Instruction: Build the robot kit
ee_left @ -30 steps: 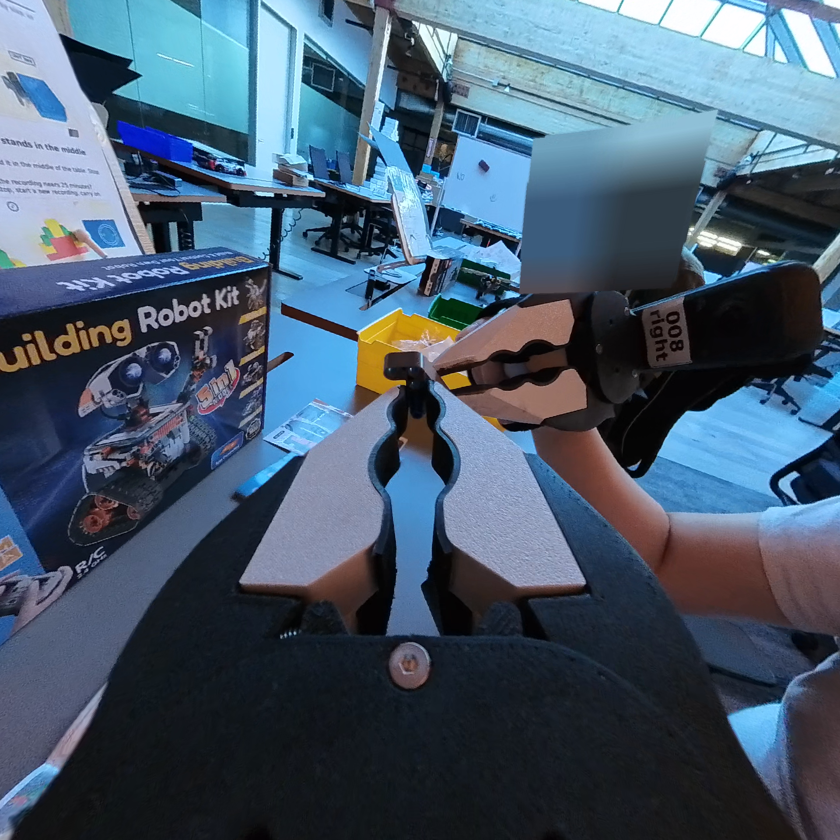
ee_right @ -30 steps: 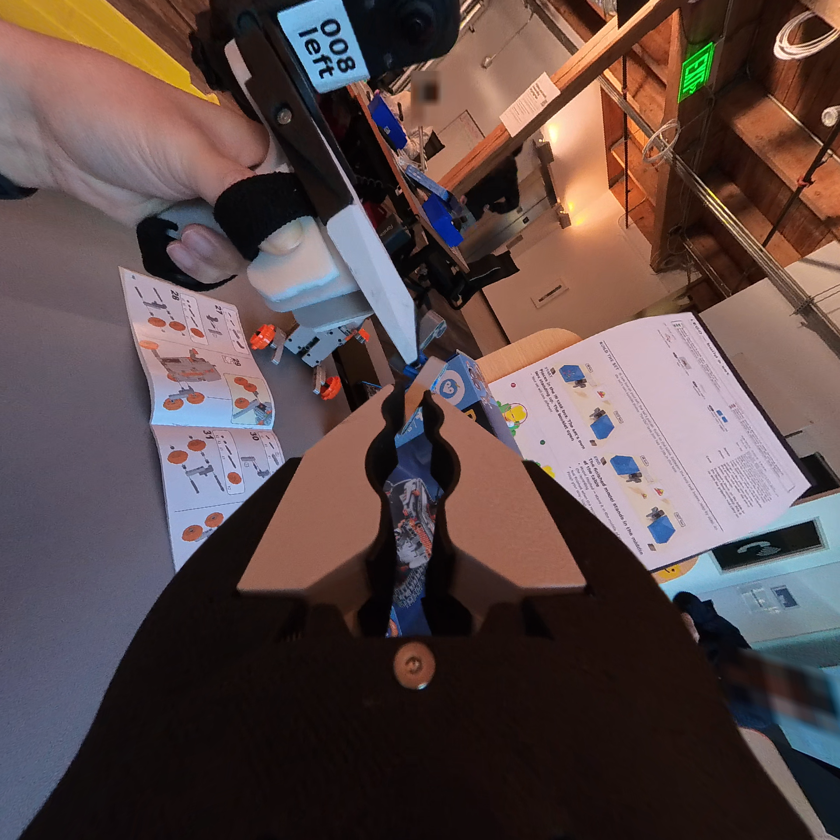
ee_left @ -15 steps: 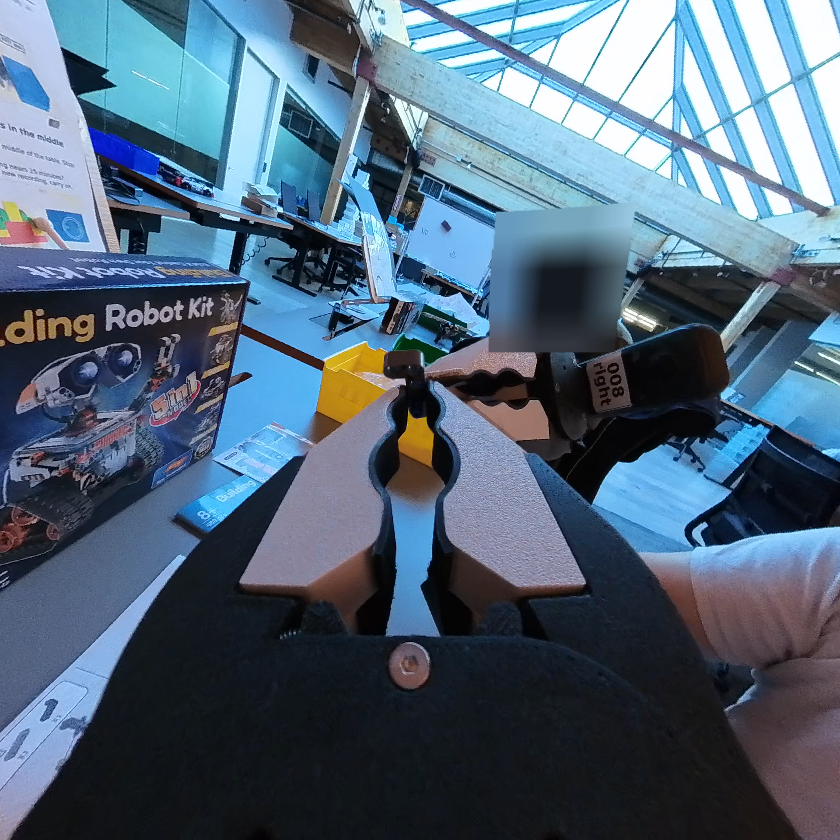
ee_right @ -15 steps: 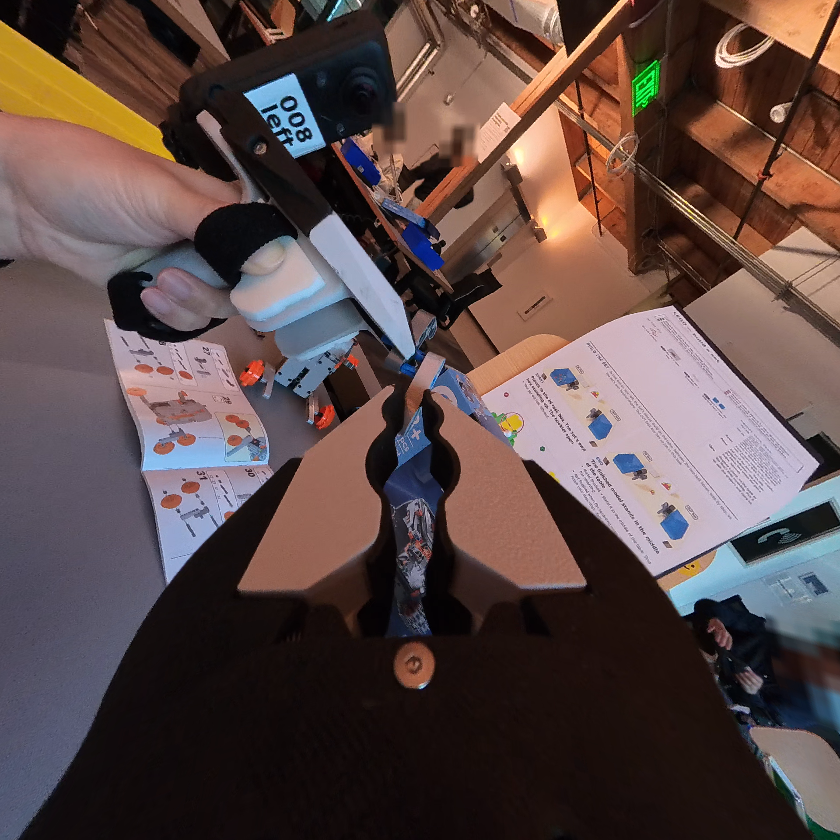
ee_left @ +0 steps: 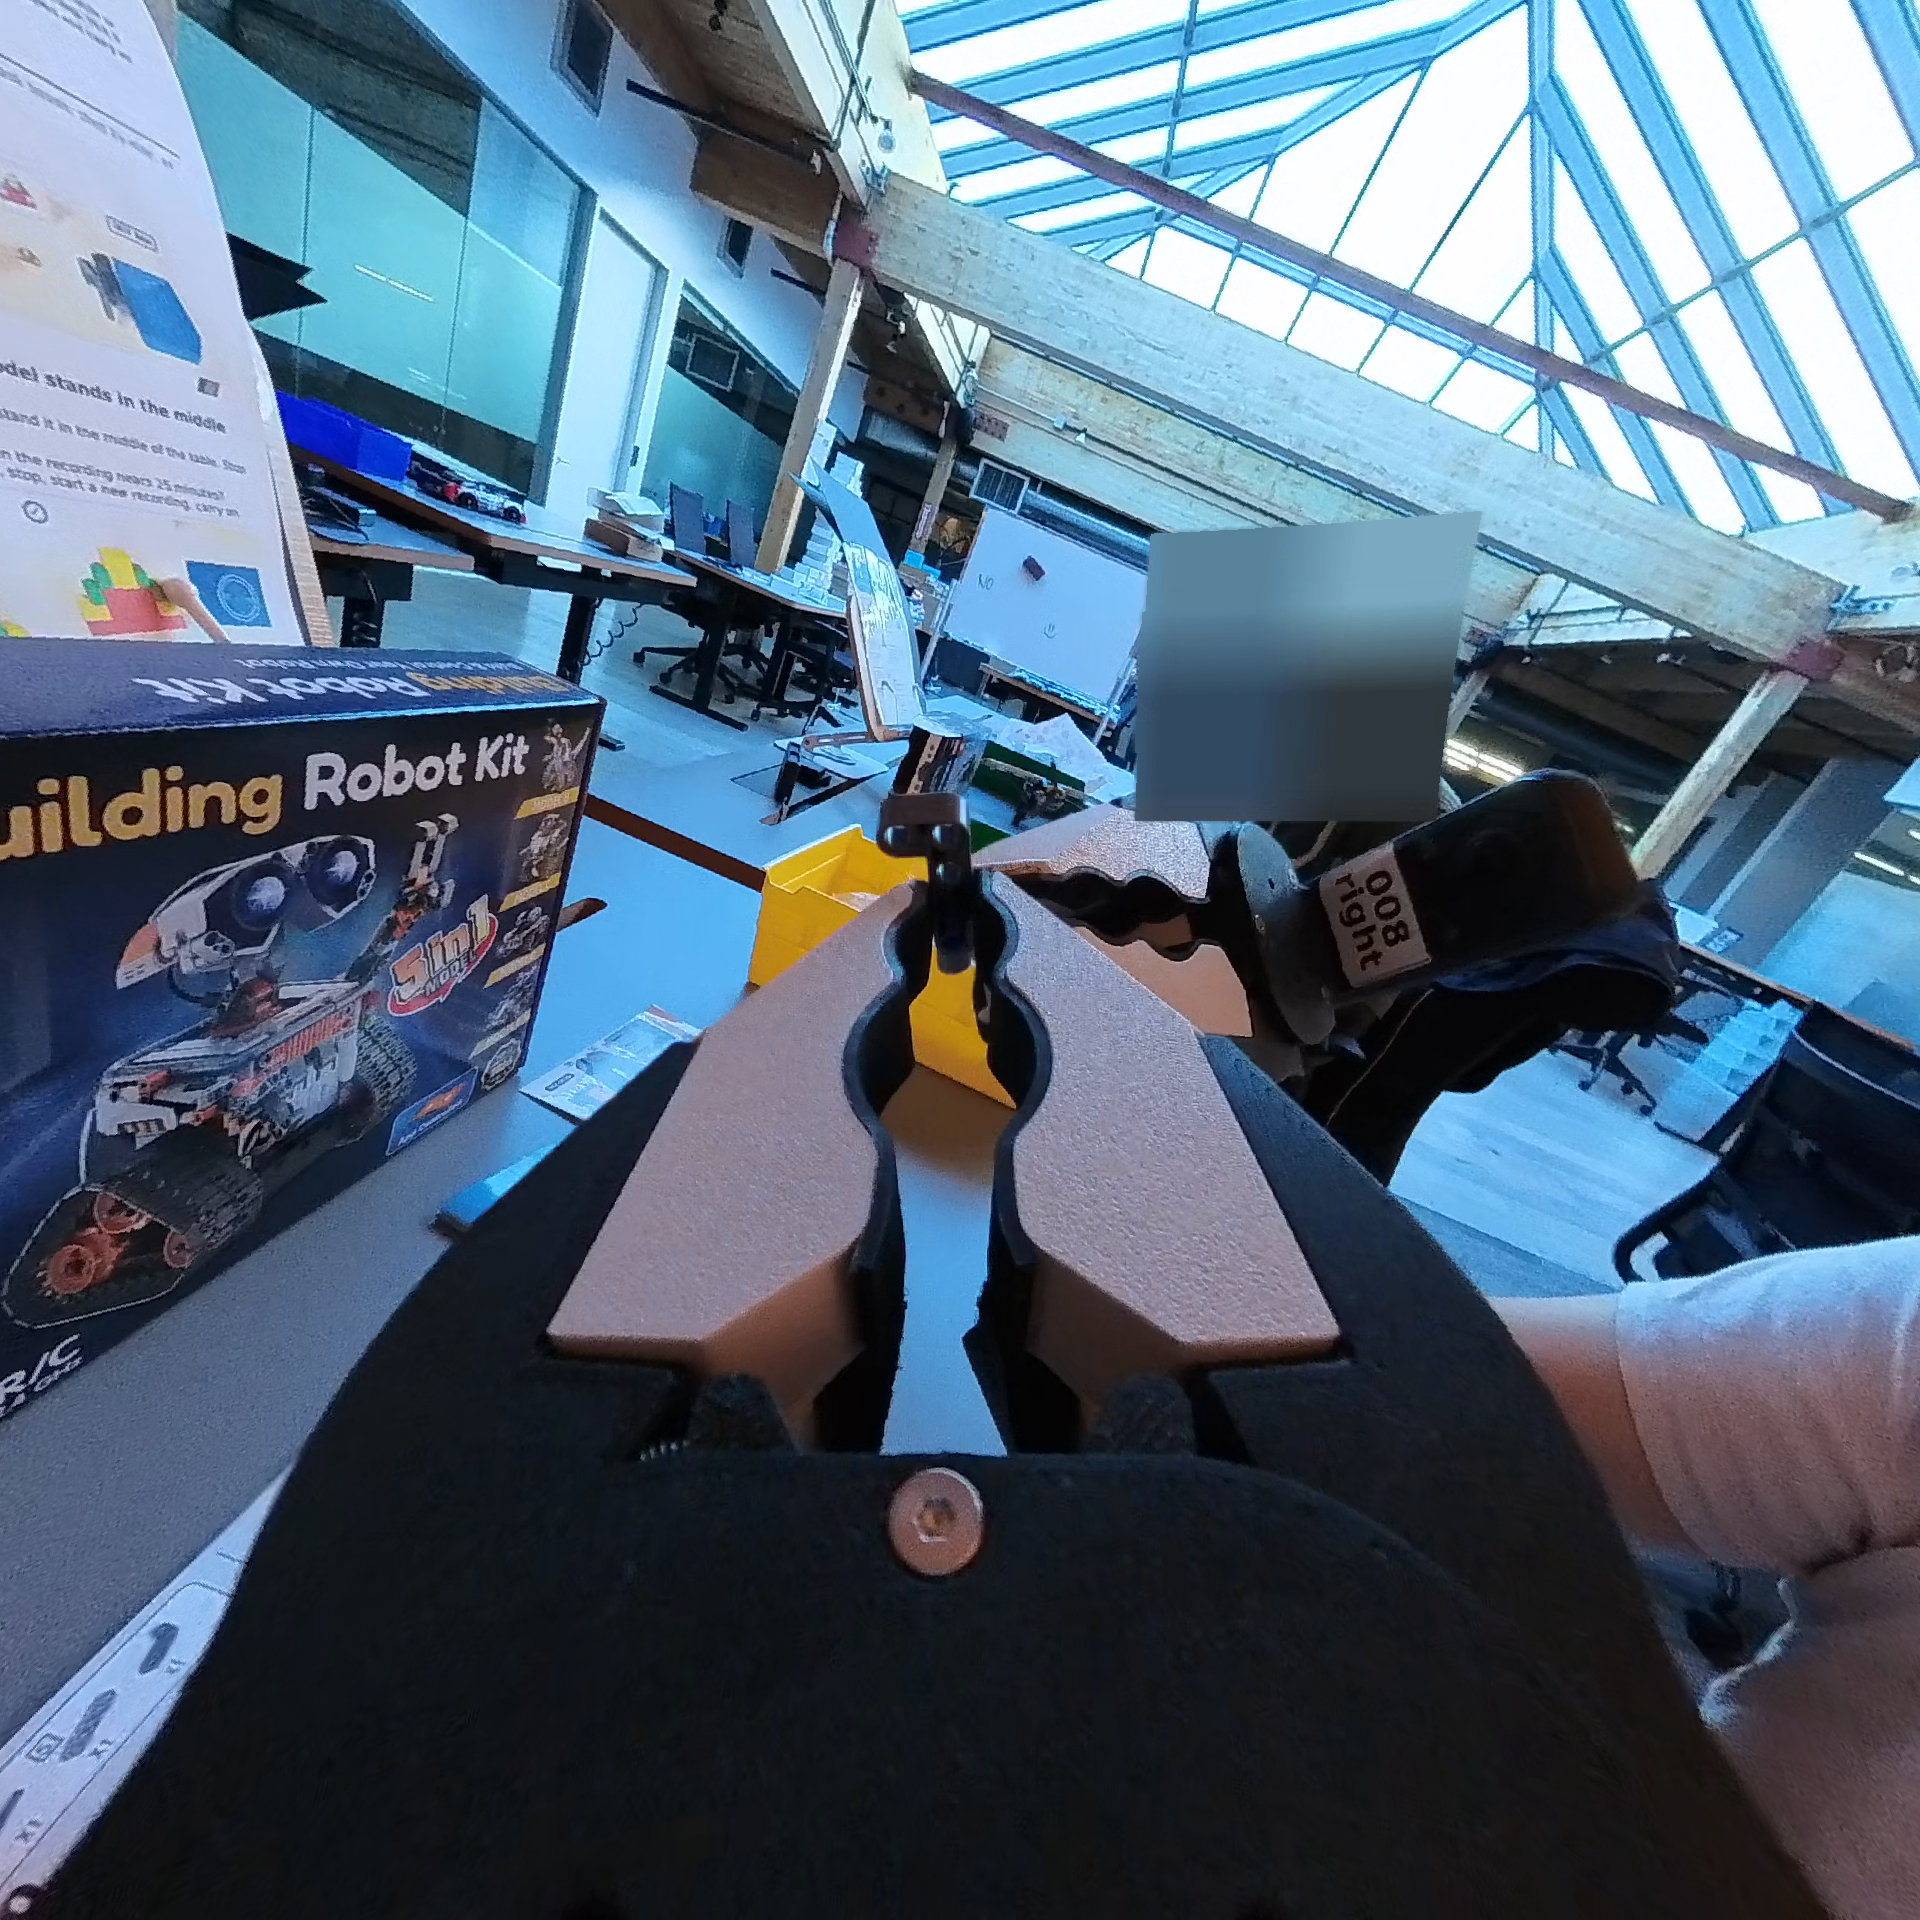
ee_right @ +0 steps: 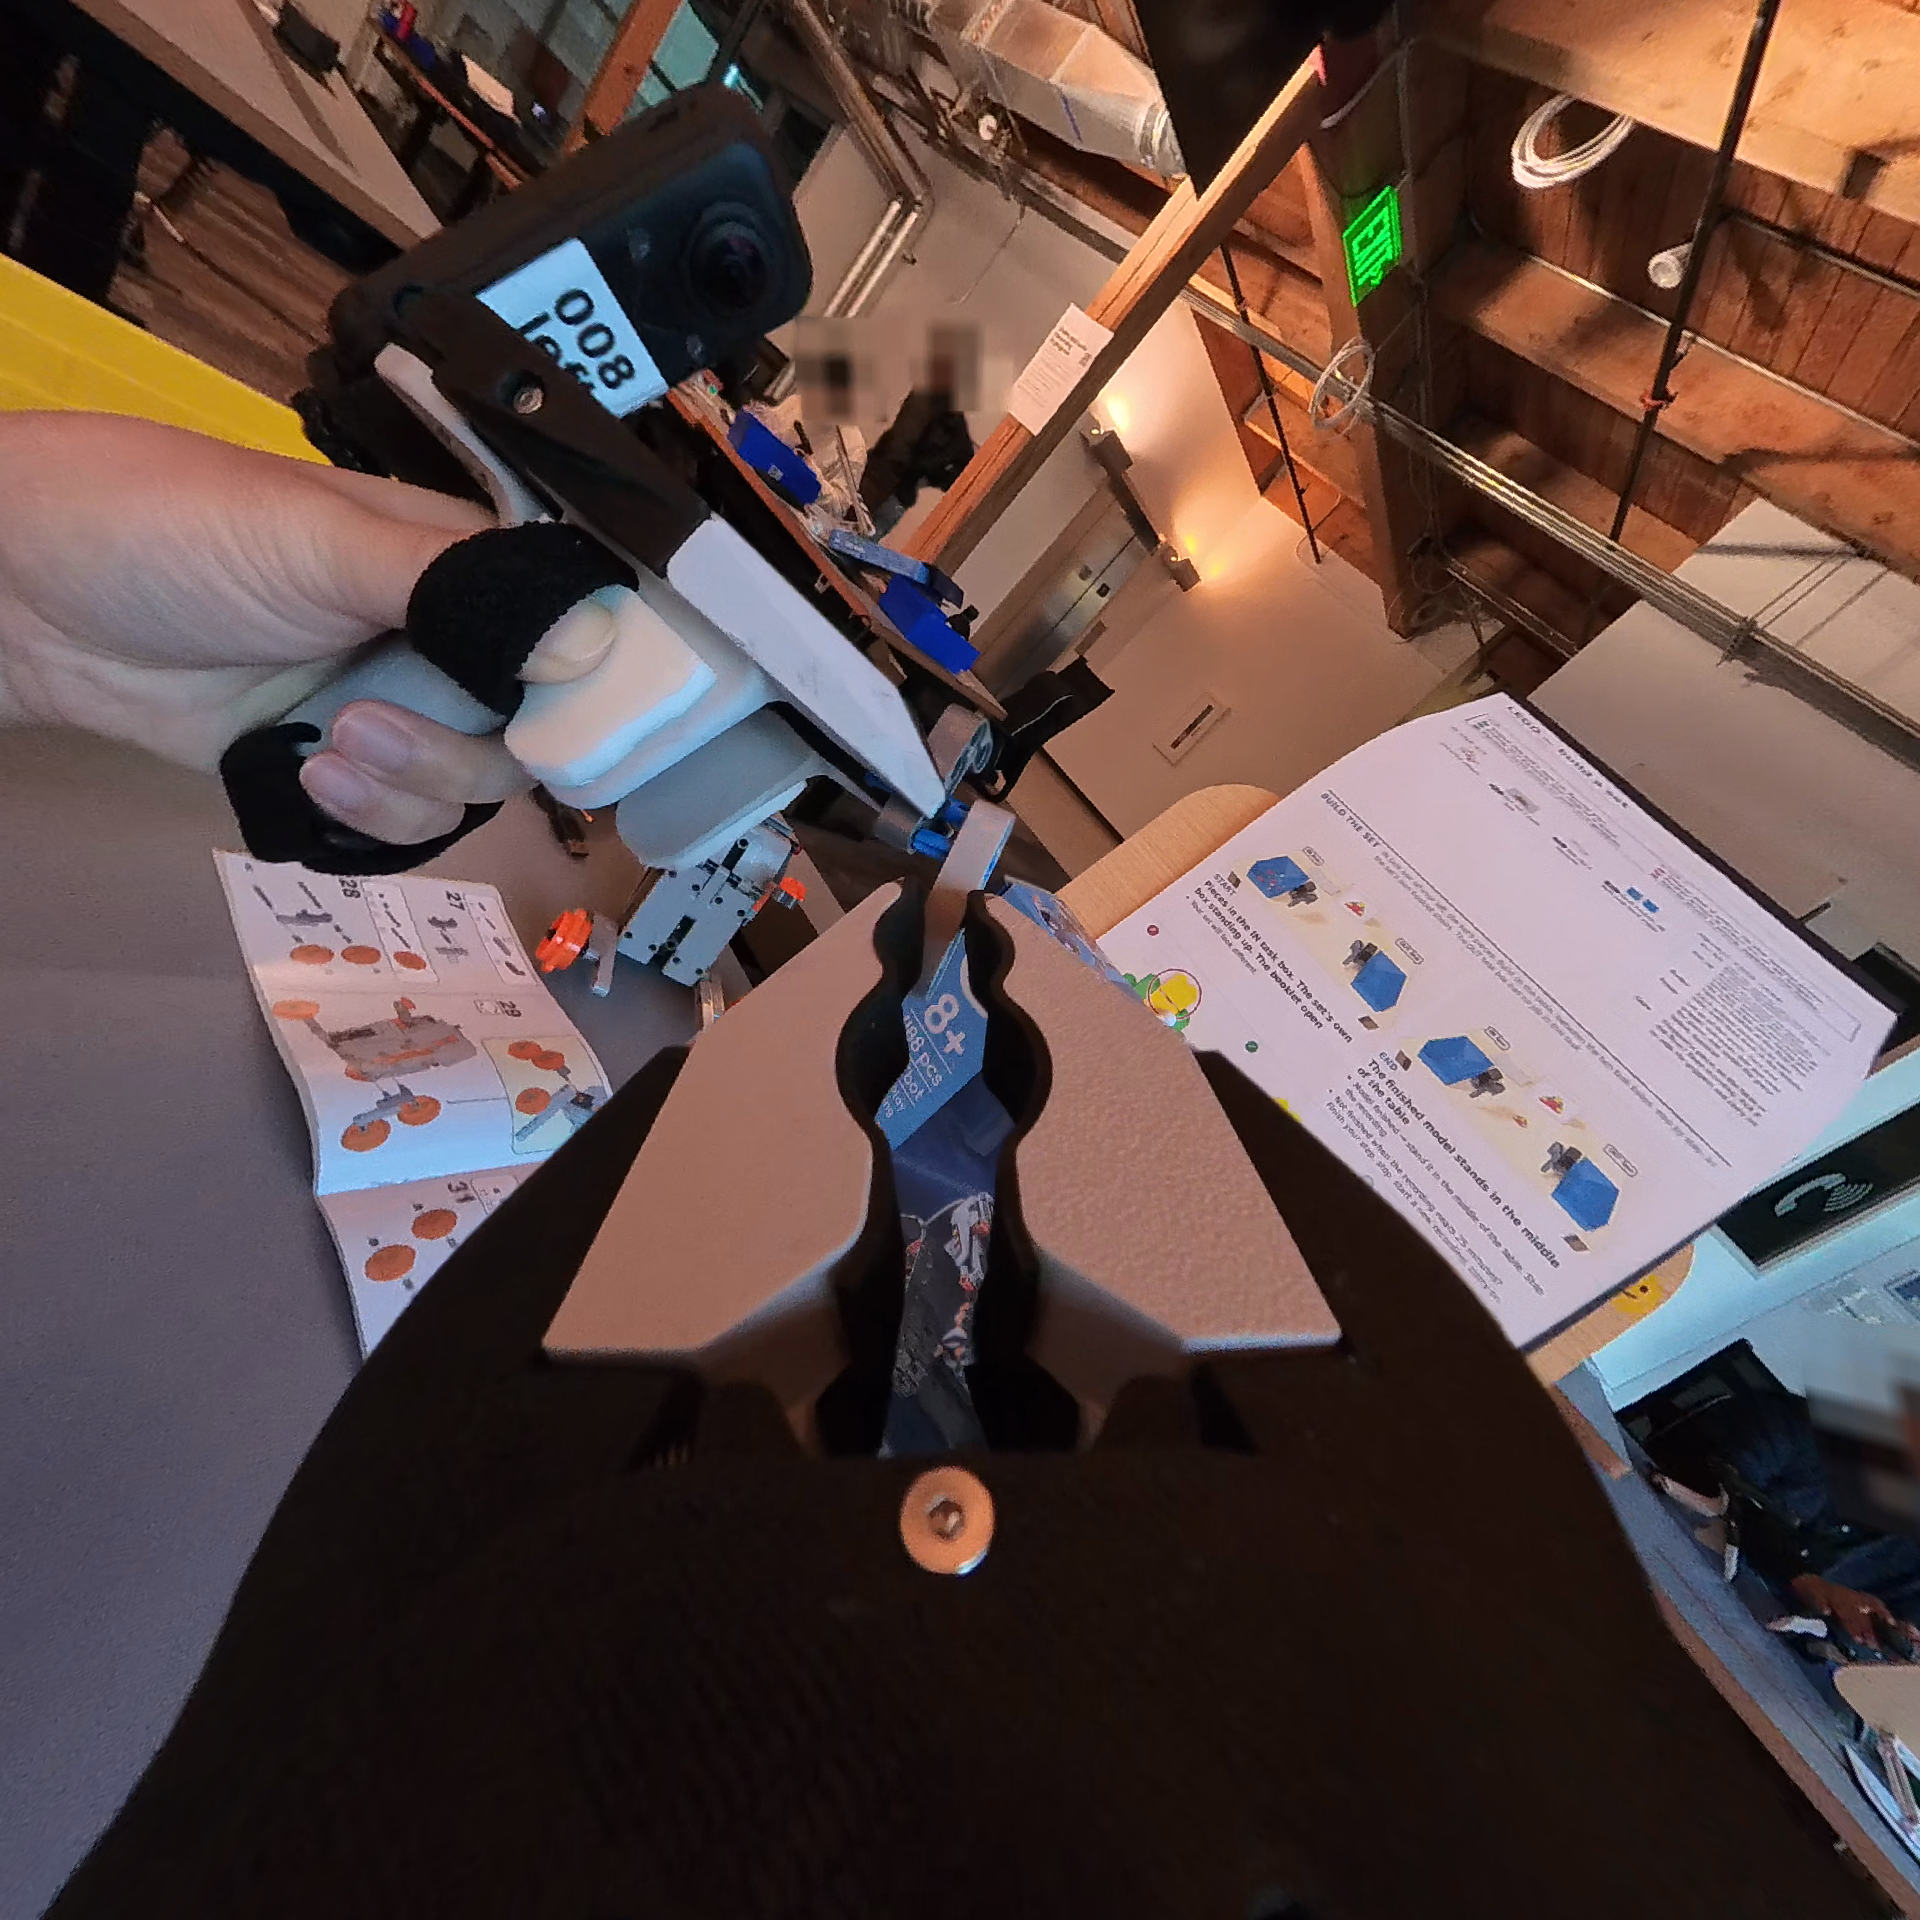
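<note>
Right now I have both tools raised above the grey tabletop point(ee_left: 665, 997), their tips meeting in mid-air. My left tool point(ee_left: 948, 904) is clamped on a small dark plastic connector piece point(ee_left: 928, 840), which sticks up from between its tan fingers. My right tool point(ee_right: 948, 902) is pinched on a flat light-grey plastic beam point(ee_right: 977, 844), and that beam's far end meets a small blue pin point(ee_right: 932, 834) at the left tool's tip; I cannot tell whether the parts are joined.

From the left wrist view, a dark-blue cardboard kit box with a tracked robot pictured on it point(ee_left: 270, 935) stands on the tabletop to the left, a yellow plastic bin point(ee_left: 821, 914) sits behind the tips, and a small printed leaflet point(ee_left: 613, 1060) lies between them.

From the right wrist view, an open instruction booklet with orange-wheeled drawings point(ee_right: 416, 1029) lies flat on the tabletop, and a partly built grey model with orange parts point(ee_right: 675, 925) stands just beside it, under the left tool. A large white printed instruction sheet on a board point(ee_right: 1507, 997) leans at the right.
</note>
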